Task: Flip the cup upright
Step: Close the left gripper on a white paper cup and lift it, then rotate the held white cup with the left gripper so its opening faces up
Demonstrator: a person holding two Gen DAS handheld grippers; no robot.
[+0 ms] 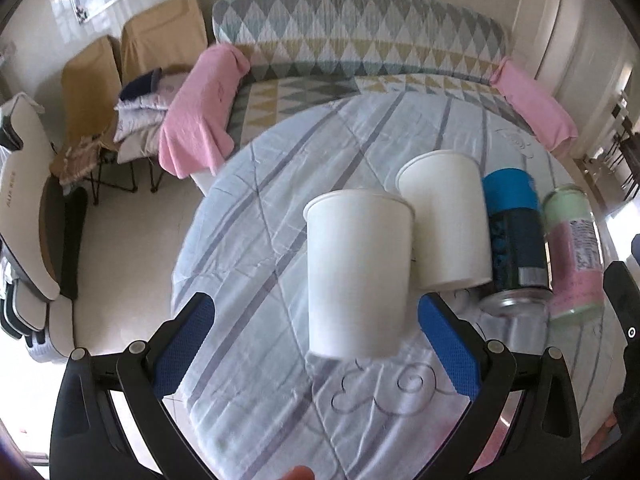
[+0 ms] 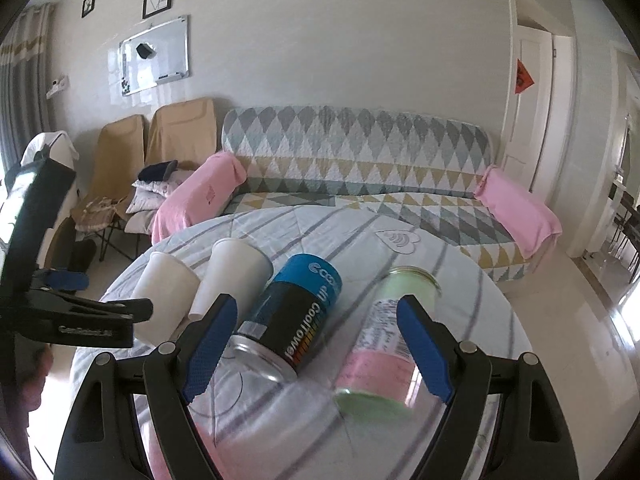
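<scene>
The round table (image 1: 280, 420), covered in a pale blue striped cloth, curves away on its left edge to bare floor (image 1: 132, 232). A patterned sofa (image 1: 360, 36) stands just beyond the far edge. The cloth to the left of the objects is bare up to the rim. On the right, four objects stand in a close row.

From left to right, the row consists of a near paper cup (image 1: 360, 272), a second paper cup (image 1: 444, 220), a blue and black can (image 1: 516, 240), and a glass jar (image 1: 576, 256) with a pink label.

The near paper cup is plain white with smooth walls. In the left wrist view its wider end is at the top and its narrower end is toward the cloth. Blur prevents determining whether the top is an open mouth or a closed base. Its long axis runs nearly vertical in this view. It touches or overlaps the second cup. The right wrist view shows the same cup (image 2: 164, 292) leaning beside the second cup (image 2: 228, 276).

The left gripper (image 1: 316, 340) has its jaws spread wide. The cup sits between the blue pads (image 1: 448, 344) with a gap on the left side.

The right gripper (image 2: 312, 344) is also spread wide, straddling the can (image 2: 296, 312) and the jar (image 2: 384, 340) without contact.
</scene>
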